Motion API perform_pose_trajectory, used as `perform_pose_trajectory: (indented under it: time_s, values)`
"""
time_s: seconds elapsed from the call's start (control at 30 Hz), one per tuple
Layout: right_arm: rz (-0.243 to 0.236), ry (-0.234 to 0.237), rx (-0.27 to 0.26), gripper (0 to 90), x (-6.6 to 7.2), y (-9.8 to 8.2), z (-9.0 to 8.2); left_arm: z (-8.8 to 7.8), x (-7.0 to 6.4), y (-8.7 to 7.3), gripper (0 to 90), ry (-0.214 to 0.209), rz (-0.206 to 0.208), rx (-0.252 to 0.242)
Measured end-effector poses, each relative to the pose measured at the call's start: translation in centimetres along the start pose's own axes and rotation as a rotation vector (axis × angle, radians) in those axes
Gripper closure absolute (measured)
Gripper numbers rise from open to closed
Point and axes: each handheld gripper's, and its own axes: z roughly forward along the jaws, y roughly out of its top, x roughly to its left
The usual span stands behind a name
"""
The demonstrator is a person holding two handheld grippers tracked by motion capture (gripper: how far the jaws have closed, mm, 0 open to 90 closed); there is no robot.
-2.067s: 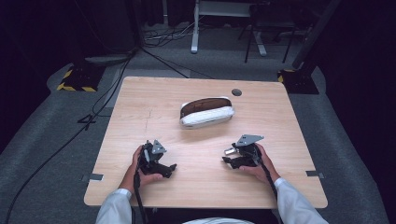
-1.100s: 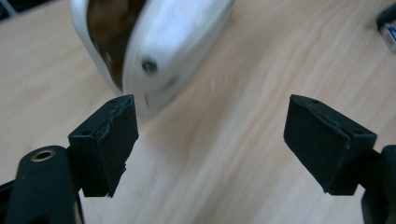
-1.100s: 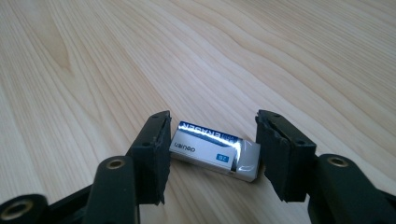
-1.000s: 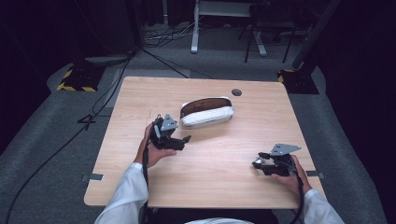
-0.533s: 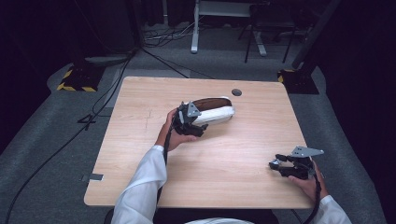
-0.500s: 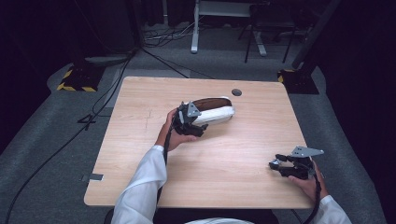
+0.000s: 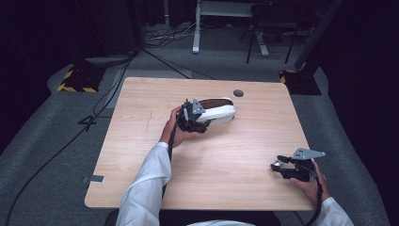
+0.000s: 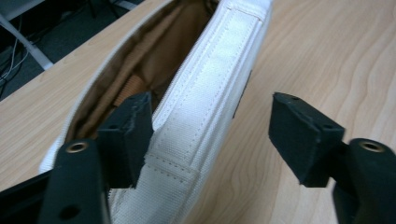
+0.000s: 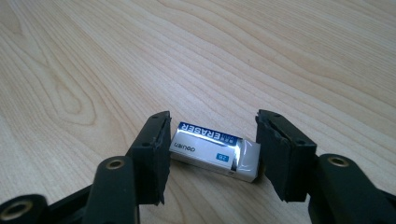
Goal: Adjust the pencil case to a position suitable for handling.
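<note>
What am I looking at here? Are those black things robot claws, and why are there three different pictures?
No robot: a person at a wooden table holds a pair of hand tongs in each hand. One camera looks down from above; two more ride on the tongs and look along their black jaws. The left tongs straddle the near wall of an open white pouch with a brown lining, one jaw inside, one outside and clear of it; these jaws have just been opening. The right tongs, near the table's right edge, are shut on a small eraser in a blue and white sleeve.
</note>
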Motion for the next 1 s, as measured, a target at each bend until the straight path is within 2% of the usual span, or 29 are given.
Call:
perform_pose_trajectory:
  time_s: [0.1, 0.13, 0.17, 0.2, 0.3, 0.33, 0.4, 0.47, 0.57, 0.67, 0.73, 0.8, 0.83, 0.9, 0.97, 1.0]
  values:
    - [0.001, 0.0, 0.0, 46.6, 0.0, 0.0, 0.0, 0.3, 0.4, 0.0, 25.5, -0.012, -0.004, 0.021]
    - [0.003, 0.001, -0.001, 46.6, 0.0, 0.0, 0.0, 0.9, 0.5, -0.1, 25.7, -0.023, 0.011, 0.06]
    - [0.003, 0.001, -0.001, 46.6, 0.0, 0.0, 0.0, 0.9, 0.5, -0.1, 26.1, -0.023, 0.011, 0.06]
    - [0.0, 0.0, 0.0, 46.6, 0.0, 0.0, 0.0, 1.3, 0.5, -0.2, 26.1, -0.028, 0.02, 0.087]
    - [0.001, 0.001, -0.002, 46.6, 0.0, 0.0, 0.0, 2.1, 0.6, -0.5, 30.1, -0.041, 0.019, 0.123]
    - [0.0, 0.0, -0.001, 46.6, 0.0, 0.0, 0.0, 2.2, 0.6, -0.6, 35.2, -0.055, 0.016, 0.126]
    - [-0.001, -0.001, 0.0, 46.6, 0.0, 0.0, 0.0, 2.3, 0.6, -0.6, 40.8, -0.059, 0.025, 0.129]
    - [-0.001, -0.001, 0.0, 46.6, 0.0, 0.0, 0.0, 2.2, 0.7, -0.6, 48.7, -0.096, 0.046, 0.13]
    - [-0.001, 0.0, 0.0, 46.6, 0.0, 0.0, 0.0, 2.0, 0.4, -0.4, 59.2, -0.13, 0.082, 0.14]
    - [-0.003, 0.001, 0.0, 46.6, 0.0, 0.0, 0.0, 1.7, 0.2, -0.3, 66.4, -0.155, 0.094, 0.128]
    - [-0.002, 0.001, 0.0, 46.6, 0.0, 0.0, 0.0, 1.4, -0.6, -0.3, 68.3, -0.191, 0.13, 0.128]
    - [-0.003, 0.0, 0.0, 46.6, 0.0, 0.0, 0.0, 1.3, -0.9, -0.3, 69.0, -0.198, 0.139, 0.127]
    - [-0.002, 0.0, 0.0, 46.6, 0.0, 0.0, 0.0, 1.0, -1.4, -0.3, 69.3, -0.23, 0.153, 0.116]
    - [-0.002, 0.0, 0.0, 46.6, 0.0, 0.0, 0.0, 0.8, -2.1, -0.4, 69.4, -0.257, 0.166, 0.106]
    - [0.0, 0.001, 0.001, 46.6, 0.0, 0.0, 0.0, 0.6, -2.9, -0.4, 69.4, -0.277, 0.191, 0.102]
    - [0.0, 0.001, 0.001, 46.6, 0.0, 0.0, 0.0, 0.6, -2.9, -0.4, 69.4, -0.277, 0.191, 0.102]
